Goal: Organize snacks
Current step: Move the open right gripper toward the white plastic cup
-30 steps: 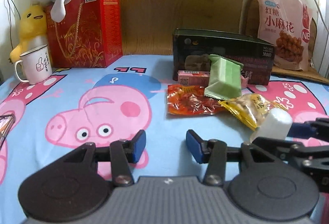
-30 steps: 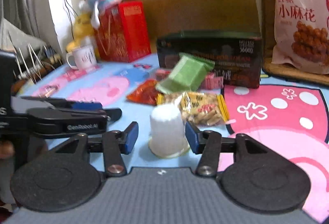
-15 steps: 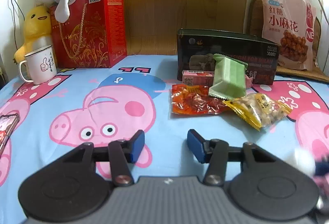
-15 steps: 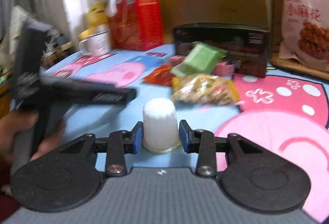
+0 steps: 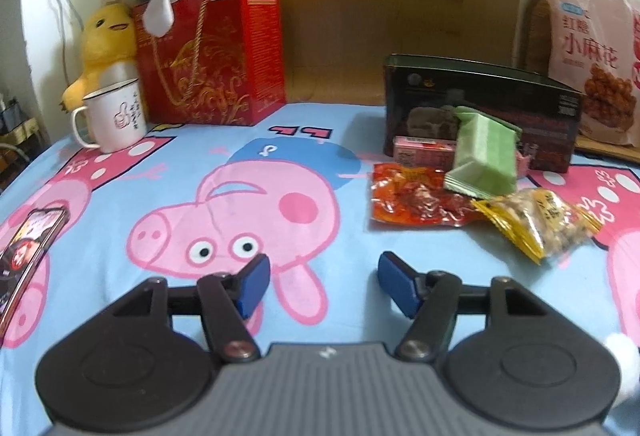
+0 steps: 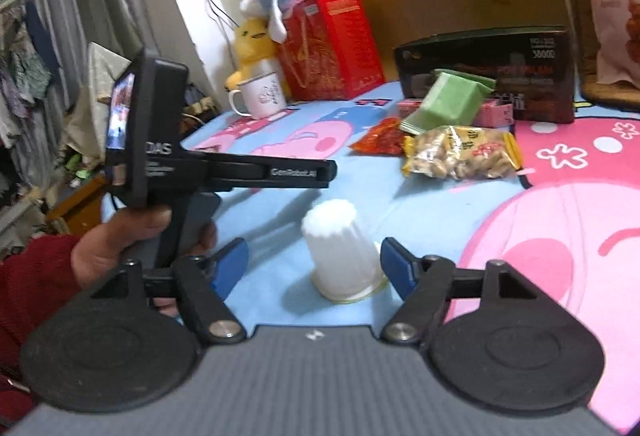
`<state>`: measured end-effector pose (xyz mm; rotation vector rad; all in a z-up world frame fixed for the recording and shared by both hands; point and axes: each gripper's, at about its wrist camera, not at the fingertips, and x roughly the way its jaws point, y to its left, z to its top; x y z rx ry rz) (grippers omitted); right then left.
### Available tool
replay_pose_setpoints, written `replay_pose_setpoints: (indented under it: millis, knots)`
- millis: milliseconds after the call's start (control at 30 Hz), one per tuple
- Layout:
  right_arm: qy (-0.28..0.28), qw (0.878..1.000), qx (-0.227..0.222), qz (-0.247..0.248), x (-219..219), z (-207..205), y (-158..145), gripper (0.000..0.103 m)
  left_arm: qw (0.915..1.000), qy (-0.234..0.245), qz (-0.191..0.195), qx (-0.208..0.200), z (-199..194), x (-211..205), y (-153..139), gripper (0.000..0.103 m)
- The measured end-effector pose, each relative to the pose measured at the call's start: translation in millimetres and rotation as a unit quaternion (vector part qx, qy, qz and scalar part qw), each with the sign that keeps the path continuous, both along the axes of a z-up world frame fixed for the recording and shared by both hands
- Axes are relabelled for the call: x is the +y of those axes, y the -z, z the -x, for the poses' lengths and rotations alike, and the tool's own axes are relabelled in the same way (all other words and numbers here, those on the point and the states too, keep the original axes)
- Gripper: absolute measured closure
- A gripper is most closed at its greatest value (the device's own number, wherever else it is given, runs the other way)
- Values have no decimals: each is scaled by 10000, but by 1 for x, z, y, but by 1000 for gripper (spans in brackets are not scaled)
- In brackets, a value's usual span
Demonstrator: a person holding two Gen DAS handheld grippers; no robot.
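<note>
A white fluted cup (image 6: 340, 248) stands upside down on the cartoon cloth (image 6: 420, 203), between the fingers of my right gripper (image 6: 312, 268). Its jaws are opening and the pads stand off the cup's sides. Further back lie a yellow peanut packet (image 6: 460, 155), a red packet (image 6: 380, 141) and a green packet (image 6: 448, 101) leaning against a dark box (image 6: 480, 71). My left gripper (image 5: 324, 280) hovers over the cloth with its jaws opening and nothing between them. The red packet (image 5: 416, 201), green packet (image 5: 484, 155) and peanut packet (image 5: 540, 220) lie ahead to its right.
A small pink box (image 5: 424, 151) sits before the dark box (image 5: 480, 103). A red gift box (image 5: 212, 51) with plush toys, a white mug (image 5: 116, 115) and a phone (image 5: 32, 240) are at the left. A big pink snack bag (image 5: 592, 55) leans at the back right. A hand (image 6: 120, 248) holds the left gripper.
My right gripper closed on the white cup half a second ago and has now let go; the cup stands free. The left jaws have spread wider. The right view has swung left.
</note>
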<state>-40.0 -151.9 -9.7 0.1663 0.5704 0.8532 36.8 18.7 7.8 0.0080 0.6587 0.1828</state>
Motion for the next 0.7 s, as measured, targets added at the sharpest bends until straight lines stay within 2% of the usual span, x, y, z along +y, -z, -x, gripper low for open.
replay_pose_setpoints:
  millis: [233, 400, 533, 700]
  knots:
    - [-168, 9976, 296, -601, -18, -5, 0, 26, 9997, -251, -9, 36, -1, 3, 0, 32]
    - [-99, 9977, 136, -652, -21, -2, -2, 26, 9996, -262, -46, 40, -1, 2, 0, 31]
    - [119, 9971, 6, -756, -26, 1, -2, 26, 9997, -252, 66, 42, 0, 5, 1, 31]
    - [271, 9962, -330, -763, -26, 8, -5, 26, 9998, -200, 76, 44, -1, 7, 1, 31]
